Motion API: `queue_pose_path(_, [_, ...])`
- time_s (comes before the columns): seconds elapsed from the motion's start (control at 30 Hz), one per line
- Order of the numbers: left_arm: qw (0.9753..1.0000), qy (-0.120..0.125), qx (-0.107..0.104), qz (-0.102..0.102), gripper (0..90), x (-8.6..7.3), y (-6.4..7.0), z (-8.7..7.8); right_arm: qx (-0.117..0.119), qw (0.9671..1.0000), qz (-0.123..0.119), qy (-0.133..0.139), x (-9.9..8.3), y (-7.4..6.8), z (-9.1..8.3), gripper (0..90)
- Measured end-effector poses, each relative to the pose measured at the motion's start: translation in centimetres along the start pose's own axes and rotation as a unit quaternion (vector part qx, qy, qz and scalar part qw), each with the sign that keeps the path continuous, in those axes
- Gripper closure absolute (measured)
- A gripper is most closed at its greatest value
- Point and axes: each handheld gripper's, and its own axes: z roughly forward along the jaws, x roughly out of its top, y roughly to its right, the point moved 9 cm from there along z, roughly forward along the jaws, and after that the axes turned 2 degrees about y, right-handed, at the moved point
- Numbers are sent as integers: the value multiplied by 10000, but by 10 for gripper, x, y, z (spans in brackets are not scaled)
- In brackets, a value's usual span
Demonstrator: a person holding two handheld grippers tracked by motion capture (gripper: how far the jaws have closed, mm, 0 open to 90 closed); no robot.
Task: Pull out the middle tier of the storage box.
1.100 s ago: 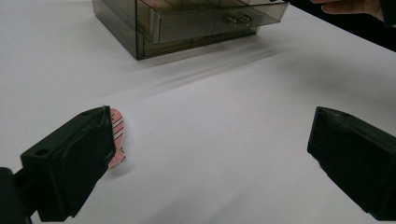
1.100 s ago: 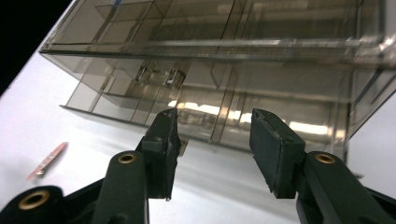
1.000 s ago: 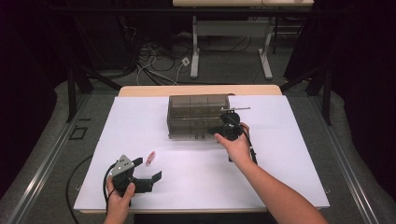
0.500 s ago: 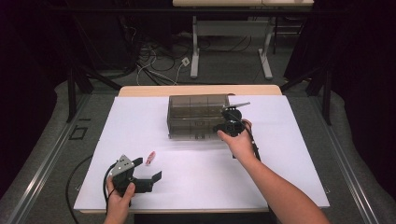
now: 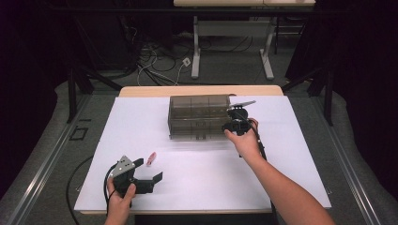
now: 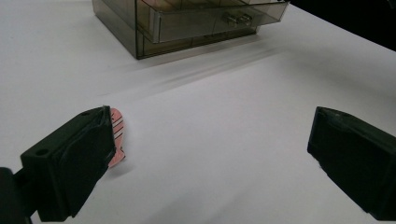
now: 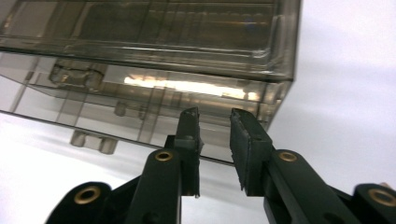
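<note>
1. The right hand-held gripper [image 5: 233,123] is now at the right front corner of the smoky transparent drawer box [image 5: 199,117]. One second ago it was a little lower and more to the right, so it has moved up and closer to the box.
2. In the right gripper view its jaws are nearly closed, with only a narrow gap between them, and they hold nothing. The tips [image 7: 214,122] point at the front of the drawer box [image 7: 154,60] near its right corner; I cannot tell whether they touch it.
3. The left hand-held gripper [image 5: 145,170] has stayed at the near left part of the white tabletop [image 5: 291,150]. Its jaws are wide open and empty.
4. A small pink striped piece [image 5: 151,158] lies on the tabletop just beside the left jaw [image 6: 116,135]. It has not moved in the last second.
5. The drawer box stands at the far middle of the tabletop, and in the left gripper view one drawer with a small handle [image 6: 237,18] looks pulled out a little.
6. I judge that the right hand is working on a drawer, perhaps to open it, and the pink piece waits to be picked up.
</note>
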Motion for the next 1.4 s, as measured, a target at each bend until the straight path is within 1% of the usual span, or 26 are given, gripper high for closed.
queue_pose_path(0.03, [10000,4,-4,-28,11,0,0,0,-14,10000,12,25,1,1,0,751])
queue_pose_path(0.17, [10000,2,-2,-5,12,0,0,0,-33,10000,44,3,1,5,-1,773])
queue_pose_path(0.4, [10000,1,-14,-22,12,0,0,0,-73,10000,48,-13,1,7,-2,794])
queue_pose_path(0.47, [10000,0,0,1,11,0,0,0,-95,9999,60,-10,1,8,-2,801])
queue_pose_path(0.53, [10000,8,-12,-38,12,0,1,0,-105,9999,57,-23,1,9,-3,816])
queue_pose_path(0.67, [10000,-8,1,0,11,0,0,0,-118,9999,65,-29,1,10,-3,817])
queue_pose_path(0.73, [10000,0,-3,-4,12,0,0,0,-135,9999,84,-31,1,10,-3,817])
queue_pose_path(0.77, [10000,5,-24,-53,12,0,2,0,-141,9998,119,-42,0,10,-4,817])
queue_pose_path(0.8, [10000,0,-25,-47,12,0,1,0,-143,9998,95,-23,1,11,-3,817])
queue_pose_path(0.87, [10000,0,-27,-52,12,0,2,1,-124,9998,135,-60,0,11,-4,817])
queue_pose_path(0.9, [10000,-8,-21,-24,12,0,1,1,-120,9997,194,-57,0,11,-4,817])
queue_pose_path(1.0, [10000,-3,-29,-53,12,0,2,1,-126,9997,207,-98,0,12,-4,817])
queue_pose_path(1.03, [10000,-4,-31,-47,11,0,2,0,-143,9996,218,-133,-1,12,-3,817])
queue_pose_path(1.13, [10000,-2,-28,-53,12,0,1,1,-142,9996,223,-128,-1,14,-2,816])
queue_pose_path(1.17, [10000,-7,-27,-41,11,0,1,1,-145,9994,272,-143,-1,15,-1,817])
queue_pose_path(1.2, [10000,-7,-27,-41,12,0,1,1,-145,9994,272,-143,-1,15,-1,817])
queue_pose_path(1.33, [10000,-5,-29,-52,12,0,2,1,-208,9989,340,-250,-3,16,6,817])
queue_pose_path(1.4, [10000,-4,-28,-53,12,0,2,1,-203,9989,338,-267,-3,16,7,817])
